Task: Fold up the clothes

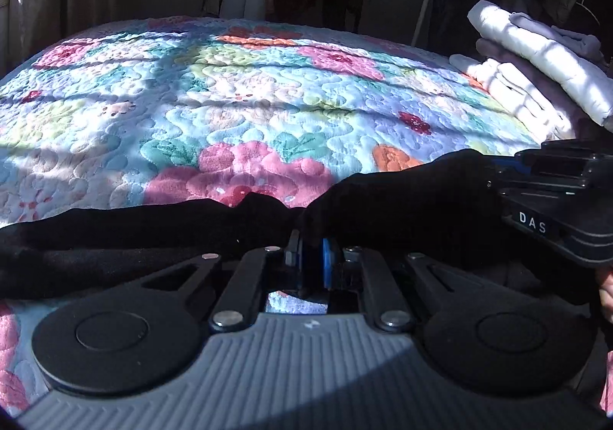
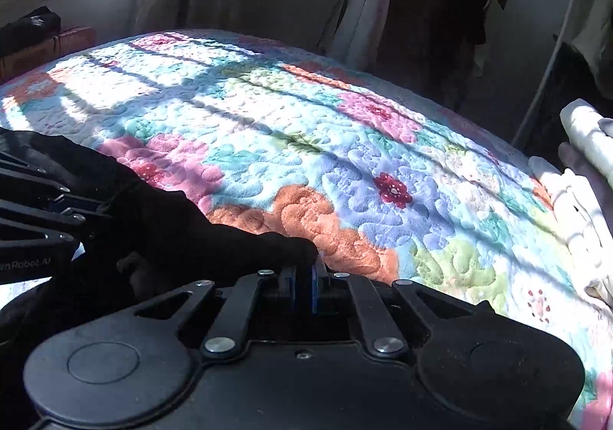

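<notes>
Both clamping the black garment point(image 1: 153, 238): left hand-held gripper point(image 1: 312, 257) and right hand-held gripper point(image 2: 304, 286) pinching its edge, floral bedspread point(image 1: 230, 92) stretching ahead.

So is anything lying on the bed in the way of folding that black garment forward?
Nothing visible. Both the left gripper and right gripper are shut on the black garment; the floral bedspread ahead is bare, and the folded pile sits off right.

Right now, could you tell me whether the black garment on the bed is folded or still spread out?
Not neatly folded: the black garment lies bunched in a rumpled strip along the quilt's near edge, pinched by the left gripper and right gripper.
</notes>
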`<action>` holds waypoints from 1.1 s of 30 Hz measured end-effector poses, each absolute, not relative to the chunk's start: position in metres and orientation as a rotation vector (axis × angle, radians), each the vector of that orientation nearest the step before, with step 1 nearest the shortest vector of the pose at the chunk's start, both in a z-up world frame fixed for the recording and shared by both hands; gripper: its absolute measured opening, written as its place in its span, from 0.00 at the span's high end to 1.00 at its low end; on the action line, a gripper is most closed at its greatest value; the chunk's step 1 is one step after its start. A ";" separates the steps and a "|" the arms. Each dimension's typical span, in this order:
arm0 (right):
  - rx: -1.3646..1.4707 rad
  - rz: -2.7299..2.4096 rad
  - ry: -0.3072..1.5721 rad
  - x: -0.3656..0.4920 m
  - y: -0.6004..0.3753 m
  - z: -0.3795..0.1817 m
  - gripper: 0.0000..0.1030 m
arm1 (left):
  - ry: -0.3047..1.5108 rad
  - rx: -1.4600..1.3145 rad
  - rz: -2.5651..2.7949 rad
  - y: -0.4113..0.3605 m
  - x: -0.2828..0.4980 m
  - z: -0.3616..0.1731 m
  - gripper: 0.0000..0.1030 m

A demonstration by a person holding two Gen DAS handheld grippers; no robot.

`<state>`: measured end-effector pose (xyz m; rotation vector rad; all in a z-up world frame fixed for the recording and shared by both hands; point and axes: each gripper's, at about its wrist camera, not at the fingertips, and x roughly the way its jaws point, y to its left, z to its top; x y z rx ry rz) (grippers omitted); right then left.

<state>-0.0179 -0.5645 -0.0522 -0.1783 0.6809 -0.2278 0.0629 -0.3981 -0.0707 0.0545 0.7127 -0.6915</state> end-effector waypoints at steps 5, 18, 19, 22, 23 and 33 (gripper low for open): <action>-0.189 -0.207 0.572 0.016 -0.565 0.006 0.93 | 0.591 0.020 -0.585 -0.369 0.084 -0.025 0.92; 0.010 -0.342 0.783 0.113 -0.583 -0.031 0.91 | 0.705 -0.068 -0.424 -0.241 0.124 -0.040 0.52; 0.036 -0.358 0.807 0.110 -0.582 -0.035 0.89 | 0.709 -0.068 -0.404 -0.229 0.124 -0.044 0.51; 0.080 -0.391 0.815 0.093 -0.570 -0.037 0.66 | 0.786 -0.158 -0.373 -0.197 0.122 -0.061 0.48; 0.074 -0.399 0.783 0.081 -0.559 -0.032 0.58 | 0.820 -0.201 -0.366 -0.187 0.122 -0.067 0.48; 0.310 0.012 0.769 0.014 -0.444 -0.032 0.42 | 0.913 -0.562 -0.465 -0.189 0.134 -0.096 0.31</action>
